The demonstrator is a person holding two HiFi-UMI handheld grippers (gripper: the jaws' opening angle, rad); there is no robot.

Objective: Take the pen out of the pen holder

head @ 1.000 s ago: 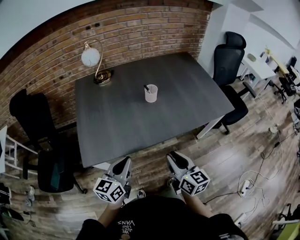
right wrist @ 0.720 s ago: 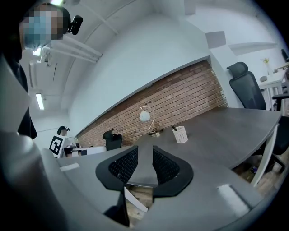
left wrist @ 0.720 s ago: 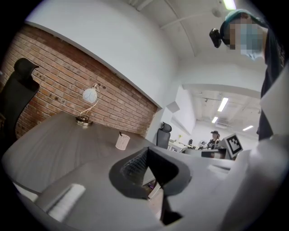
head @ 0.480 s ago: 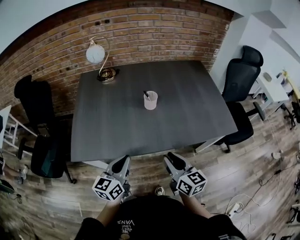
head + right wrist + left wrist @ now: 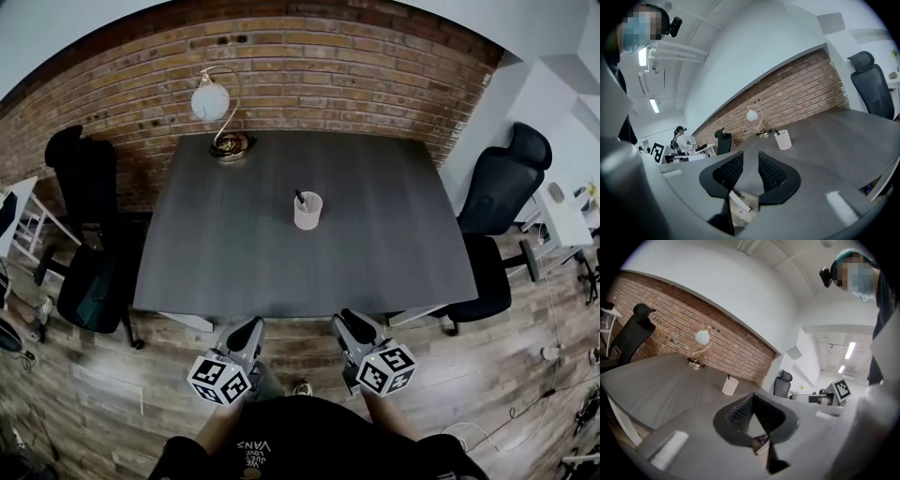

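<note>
Head view: the pen (image 5: 300, 198) leans in the pen holder (image 5: 307, 212) on the table (image 5: 234, 262). Both grippers sit well short of the pen holder. The left gripper (image 5: 249, 326) has its tips together; the right gripper (image 5: 350, 321) is slightly parted and empty. Approach from above the pen holder and pinch the pen's exposed end.

Table (image 5: 234, 253): dark grey, wood-grained top, rectangular. Two items are carried directly on it.
Pen holder (image 5: 307, 211): white, perforated, upright, set near the centre.
Lamp (image 5: 229, 145): brass base, curved stem, white globe, set at the far edge, left of centre, well apart from the pen holder.
</note>
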